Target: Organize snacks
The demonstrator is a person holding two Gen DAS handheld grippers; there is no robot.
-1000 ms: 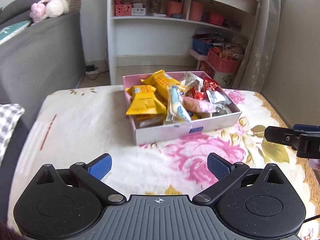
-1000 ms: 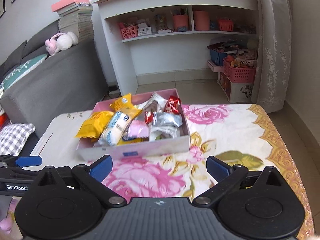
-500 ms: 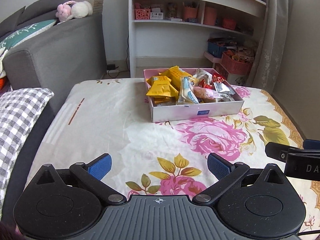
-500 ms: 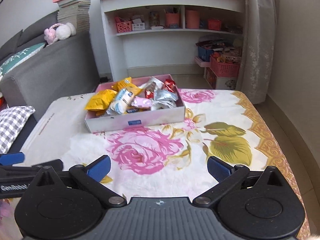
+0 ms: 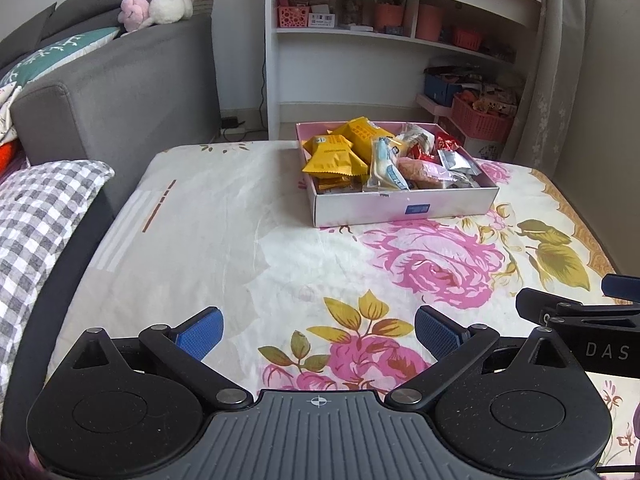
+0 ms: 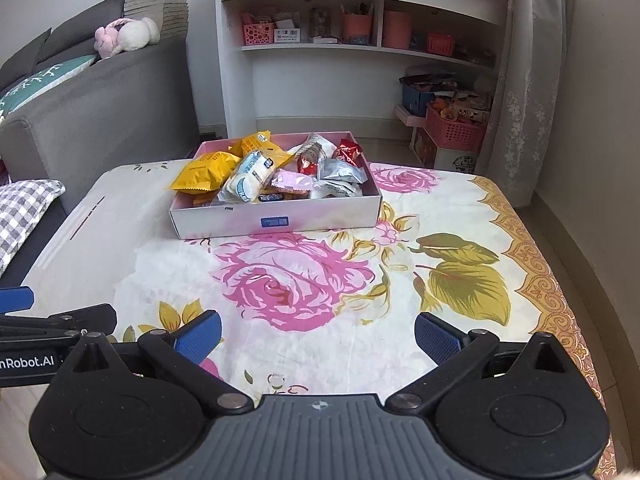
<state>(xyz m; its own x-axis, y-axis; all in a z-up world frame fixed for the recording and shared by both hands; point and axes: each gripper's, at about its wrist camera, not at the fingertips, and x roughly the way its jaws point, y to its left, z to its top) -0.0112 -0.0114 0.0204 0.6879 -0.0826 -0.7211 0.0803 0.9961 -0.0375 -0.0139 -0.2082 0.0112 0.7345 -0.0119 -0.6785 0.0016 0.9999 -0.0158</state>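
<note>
A pink and white snack box (image 5: 404, 208) (image 6: 276, 220) stands at the far middle of the flowered tablecloth. It holds several packets: yellow ones (image 5: 334, 156) (image 6: 210, 170), a white and blue one (image 5: 386, 168) (image 6: 250, 176), a pink one (image 6: 294, 180), silver ones (image 6: 340, 170) and a red one (image 6: 348, 150). My left gripper (image 5: 318, 332) is open and empty, well short of the box. My right gripper (image 6: 318, 332) is open and empty too, near the table's front; its side shows in the left wrist view (image 5: 580, 312).
A grey sofa (image 5: 120, 88) with a checked cushion (image 5: 36, 216) lies to the left. A white shelf unit (image 6: 360, 40) stands behind the table. Pink baskets (image 6: 452, 132) and a curtain (image 6: 520, 80) are at the right. The tablecloth (image 6: 292, 280) spreads in front of the box.
Both grippers have pulled back from the box toward the table's front, so the box looks smaller and farther. Both stay open and empty.
</note>
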